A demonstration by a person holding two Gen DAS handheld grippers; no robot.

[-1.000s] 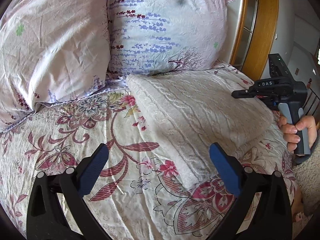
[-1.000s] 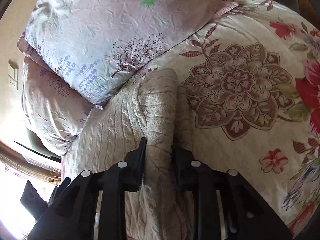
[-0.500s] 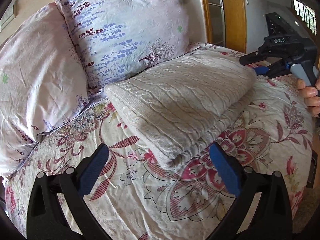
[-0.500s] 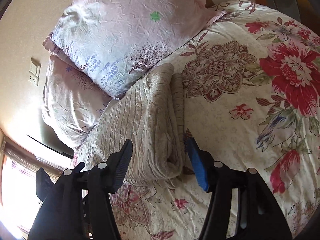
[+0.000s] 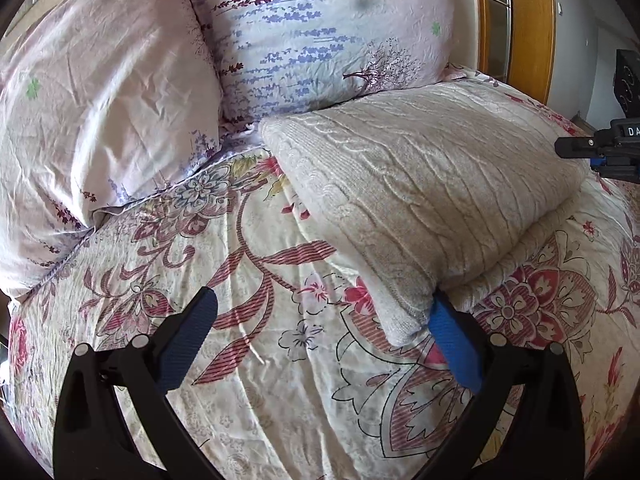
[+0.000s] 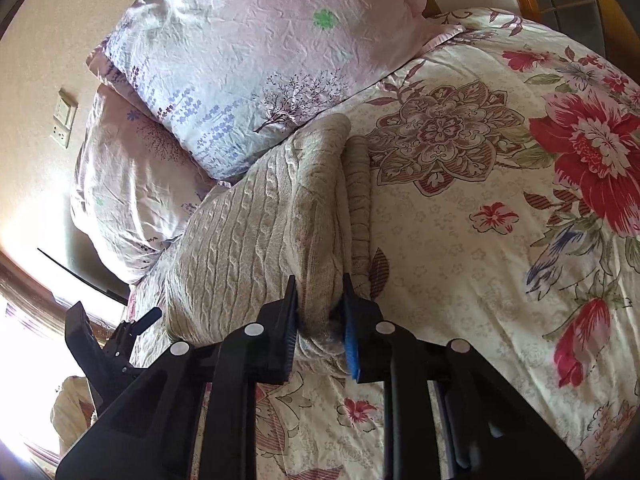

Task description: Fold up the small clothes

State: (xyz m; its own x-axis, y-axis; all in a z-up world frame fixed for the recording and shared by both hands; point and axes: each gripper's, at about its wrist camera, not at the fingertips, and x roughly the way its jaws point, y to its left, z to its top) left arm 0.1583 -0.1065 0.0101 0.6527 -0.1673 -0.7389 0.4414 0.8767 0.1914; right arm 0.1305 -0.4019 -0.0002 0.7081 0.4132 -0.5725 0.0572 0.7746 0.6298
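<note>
- Sweater (image 5: 420, 184): cream cable-knit, folded into a thick pad of at least two layers. It lies on the bedspread with its far edge against the nearer pillow. One corner points toward the left gripper; the opposite end reaches the right gripper.
- Left gripper (image 5: 324, 336): black frame with blue pads, jaws spread wide. The right-hand pad (image 5: 452, 344) touches the near corner of the sweater and sits at the gap below its top layer. The other pad hangs over bare bedspread, well apart from the knit. Nothing is clamped.
- Right gripper (image 6: 320, 312): jaws drawn close together and pinching a fold of the sweater (image 6: 280, 220) at its end. The knit bunches between the pads and hides the contact faces. In the left wrist view only the tip of this tool (image 5: 600, 152) shows at the right edge, just beside the sweater's far end.
- Bedspread (image 5: 248, 360): cream with red and maroon flowers, covering the whole bed under the sweater.
- Pillows: two, pale pink with lavender sprigs. One (image 5: 320, 32) stands just behind the sweater; the other (image 5: 100, 120) leans beside it, to its left in the left wrist view.
- Wall switch and socket (image 6: 64, 118): on the beige wall behind the pillows.
- Wooden frame (image 5: 528, 24): orange-brown, upright, beyond the far side of the bed.
</note>
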